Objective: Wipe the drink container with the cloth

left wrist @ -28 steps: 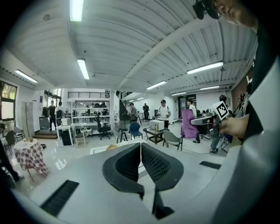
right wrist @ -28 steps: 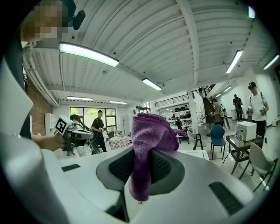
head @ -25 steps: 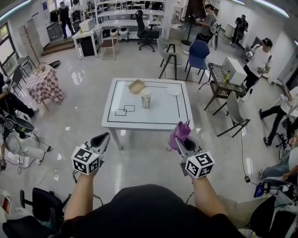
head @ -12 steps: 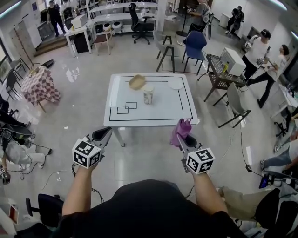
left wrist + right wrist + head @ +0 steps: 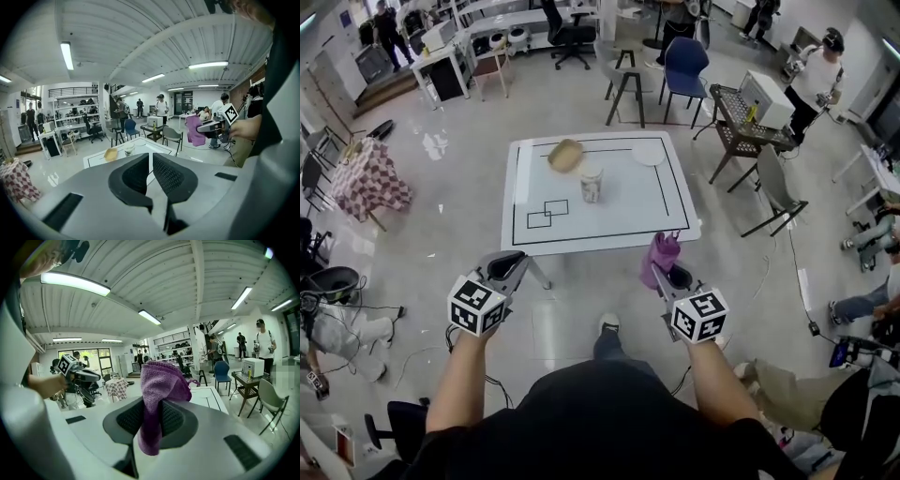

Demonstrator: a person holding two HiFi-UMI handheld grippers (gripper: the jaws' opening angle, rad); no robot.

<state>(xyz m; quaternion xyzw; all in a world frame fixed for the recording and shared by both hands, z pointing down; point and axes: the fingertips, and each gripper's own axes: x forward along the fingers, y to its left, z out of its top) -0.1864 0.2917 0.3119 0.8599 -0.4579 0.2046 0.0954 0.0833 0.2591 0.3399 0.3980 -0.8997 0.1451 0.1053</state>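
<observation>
While I'm short of the white table (image 5: 581,234), nothing on it is within reach, so call this the approach and not the wipe. Biggest thing first: the table stands ahead of me with black lines marked across its top and bare floor between its near edge and both grippers. Next, the 2 grippers, held out side by side. The left gripper (image 5: 150,164) has its jaws pressed together with nothing between them, so it comes in empty. The right gripper (image 5: 151,420) is clamped on the purple cloth (image 5: 159,380); the pads pinch it low down and the rest bunches up above the jaws, with a short tail hanging below. That's the 1 piece of the job I'd count as done: the cloth is in hand and looks firmly held. Now the smallest, the drink container (image 5: 592,185), a pale cup standing upright near the middle of the table, with a tan bowl-shaped thing (image 5: 565,155) just behind it and a white plate (image 5: 648,156) off to its right. It's well apart from both grippers and nothing touches it. So by my reading all of the wiping is ahead: close in on the table, bring the cloth against the cup's side, and perhaps steady the cup with the empty left gripper so it doesn't tip or slide under the rubbing.
</observation>
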